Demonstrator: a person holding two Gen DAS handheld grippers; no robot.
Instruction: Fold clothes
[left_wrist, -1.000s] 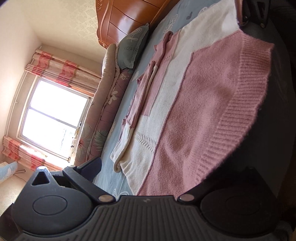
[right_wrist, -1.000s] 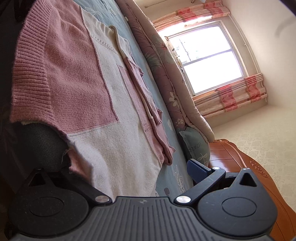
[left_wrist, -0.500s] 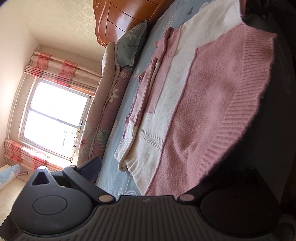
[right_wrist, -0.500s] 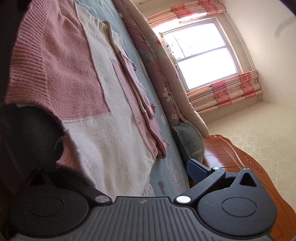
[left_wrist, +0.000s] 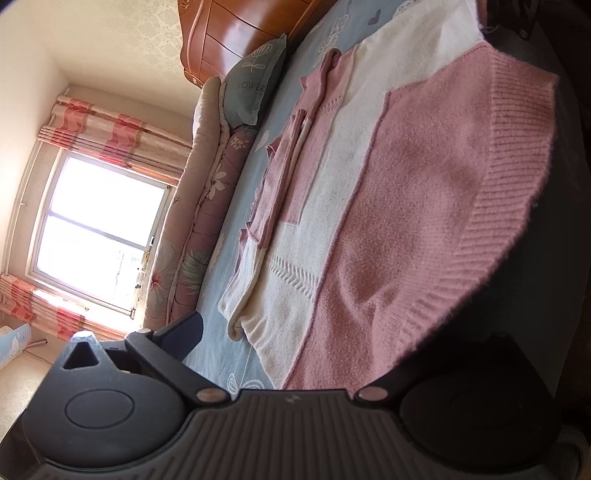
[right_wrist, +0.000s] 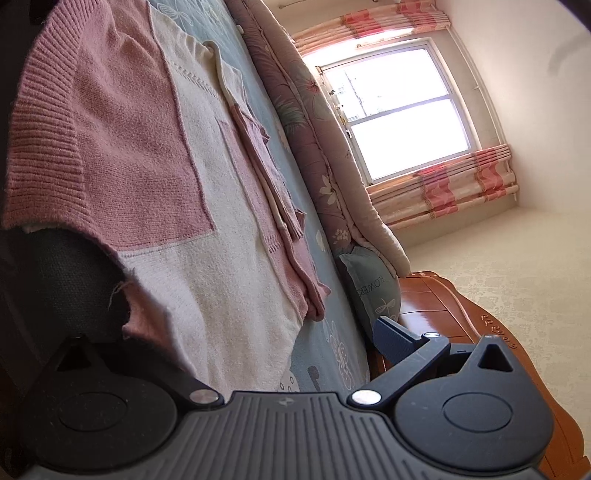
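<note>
Sweater hem edge hangs between both grippers' wide-apart jaws, one finger of each hidden behind the knit; pillow reads "FLOWERS".

The sweater is soft, fuzzy knit, ribbed along its pink hem. The headboard, upper left, is glossy varnished wood. The gripper is matt black plastic.

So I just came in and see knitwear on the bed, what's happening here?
A person holds a gripper in each hand over a pink and cream knitted sweater spread on the light blue patterned bedsheet. Its sleeves already lie folded in. Both grippers look wide open beside the ribbed hem corners; whether either grips fabric is hidden.
</note>
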